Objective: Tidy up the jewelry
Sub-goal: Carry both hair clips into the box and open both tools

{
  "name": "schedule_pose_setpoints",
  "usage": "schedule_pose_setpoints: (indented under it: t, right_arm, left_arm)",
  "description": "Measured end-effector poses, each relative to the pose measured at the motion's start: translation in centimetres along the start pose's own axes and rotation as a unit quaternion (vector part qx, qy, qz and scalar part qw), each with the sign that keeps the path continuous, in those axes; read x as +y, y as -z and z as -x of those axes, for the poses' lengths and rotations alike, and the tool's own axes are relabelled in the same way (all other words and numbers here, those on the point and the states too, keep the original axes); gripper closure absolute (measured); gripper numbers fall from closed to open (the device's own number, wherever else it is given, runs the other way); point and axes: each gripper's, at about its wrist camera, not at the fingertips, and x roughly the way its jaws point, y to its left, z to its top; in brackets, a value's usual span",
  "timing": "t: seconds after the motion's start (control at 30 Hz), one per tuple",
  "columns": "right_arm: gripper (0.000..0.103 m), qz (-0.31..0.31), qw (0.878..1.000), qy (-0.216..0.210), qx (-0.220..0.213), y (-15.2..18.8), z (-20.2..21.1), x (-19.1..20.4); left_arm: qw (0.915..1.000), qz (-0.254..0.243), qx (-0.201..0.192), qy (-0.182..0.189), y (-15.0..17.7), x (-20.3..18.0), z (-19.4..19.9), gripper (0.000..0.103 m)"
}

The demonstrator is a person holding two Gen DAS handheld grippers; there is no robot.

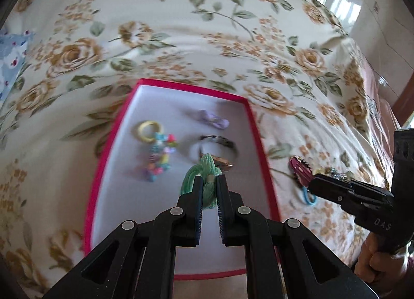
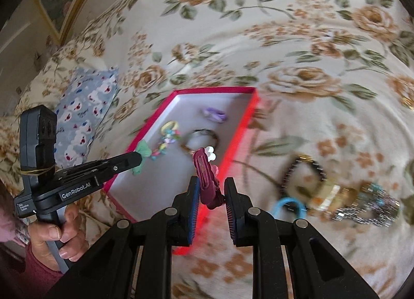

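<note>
A red-rimmed box (image 1: pixel 261 141) with a white floor lies on the floral bedspread; it also shows in the right wrist view (image 2: pixel 243 128). Inside lie a purple bow (image 1: pixel 213 119), a yellow ring with colourful beads (image 1: pixel 155 148) and a dark bangle (image 1: pixel 220 147). My left gripper (image 1: pixel 209 182) is shut on a green rope hair tie (image 1: pixel 205 174) above the box floor. My right gripper (image 2: pixel 212 187) is shut on a maroon hair clip (image 2: pixel 207 177) with a white flower, above the box's right rim.
Right of the box on the bedspread lie a blue hair tie (image 2: pixel 287 205), a dark beaded bracelet (image 2: pixel 305 169) and sparkly jewelry (image 2: pixel 367 205). A blue patterned pillow (image 2: pixel 85 107) lies left of the box.
</note>
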Motion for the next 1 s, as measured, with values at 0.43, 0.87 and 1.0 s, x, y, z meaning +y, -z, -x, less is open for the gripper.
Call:
schedule_pose_setpoints:
  t: [0.43, 0.87, 1.0]
  right_arm:
    - [0.084, 0.044, 0.997, -0.013, 0.055, -0.6, -7.1, 4.2]
    - [0.083, 0.068, 0.994, 0.015, 0.083, -0.5, -10.5, 4.3]
    - [0.082, 0.07, 0.994, 0.014, 0.082, -0.7, -10.6, 4.3]
  left_arm:
    - [0.9989, 0.01, 0.022, -0.041, -0.5, 2.8, -2.7, 0.094]
    - [0.9968, -0.008, 0.044, -0.067, -0.9, 3.1, -6.1, 0.091]
    - [0.9965, -0.007, 0.049, -0.068, -0.8, 3.1, -6.6, 0.088]
